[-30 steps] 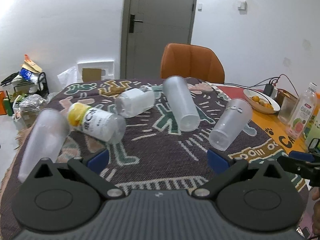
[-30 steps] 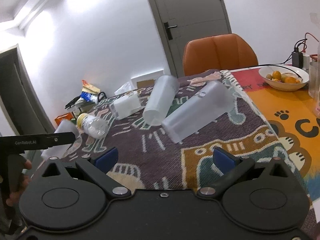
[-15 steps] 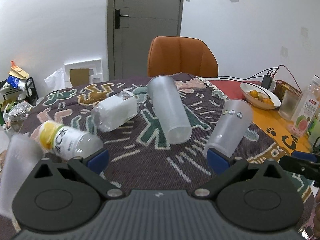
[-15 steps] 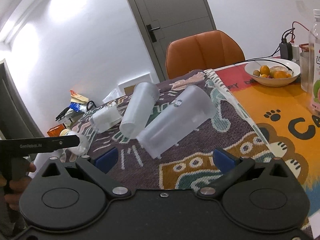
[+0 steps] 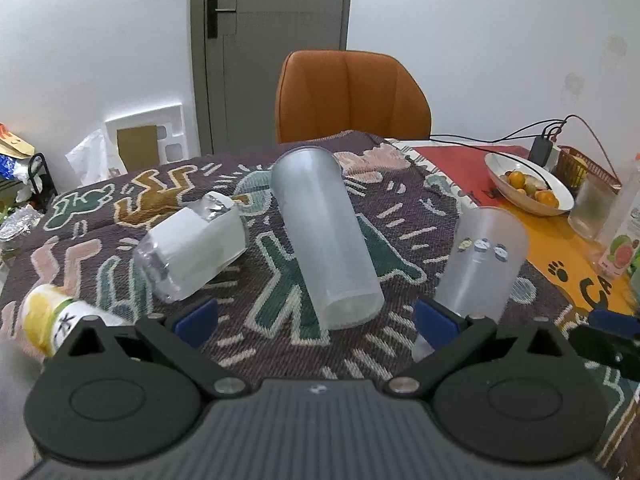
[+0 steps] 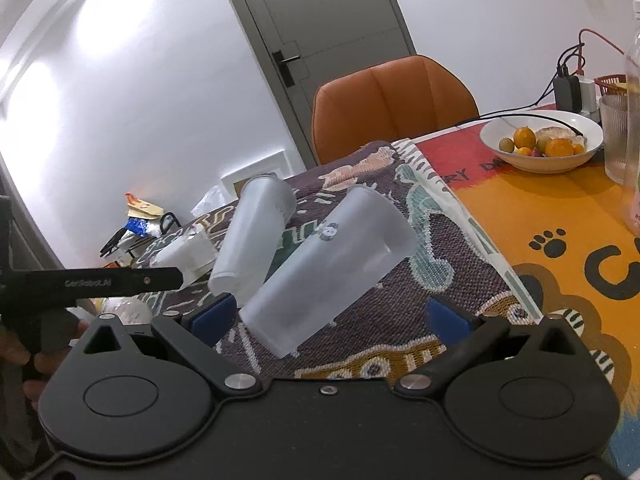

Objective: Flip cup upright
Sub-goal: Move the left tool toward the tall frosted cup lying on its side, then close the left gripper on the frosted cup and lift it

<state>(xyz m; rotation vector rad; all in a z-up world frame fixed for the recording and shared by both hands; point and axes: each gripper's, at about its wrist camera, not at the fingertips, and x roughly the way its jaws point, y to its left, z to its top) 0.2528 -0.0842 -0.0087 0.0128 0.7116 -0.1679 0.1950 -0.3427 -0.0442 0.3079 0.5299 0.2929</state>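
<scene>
A frosted tumbler (image 6: pixel 256 240) lies at 11 o'clock. The stickered cup (image 6: pixel 332 272) lies tipped between the wide-open, empty right gripper (image 6: pixel 330 320); the left gripper (image 5: pixel 316 318) is likewise spread and empty.

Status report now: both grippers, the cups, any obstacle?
Left gripper open, right gripper open. Two frosted cups lying down. Bottle close beside.

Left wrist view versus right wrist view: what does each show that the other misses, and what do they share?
Only the left wrist view shows the yellow-capped bottle lying at the left edge. Only the right wrist view shows the person's hand holding the left gripper's black handle. Both show the open right gripper, two frosted cups lying on the patterned cloth, the plain cup and the sticker cup, and the fruit bowl.
</scene>
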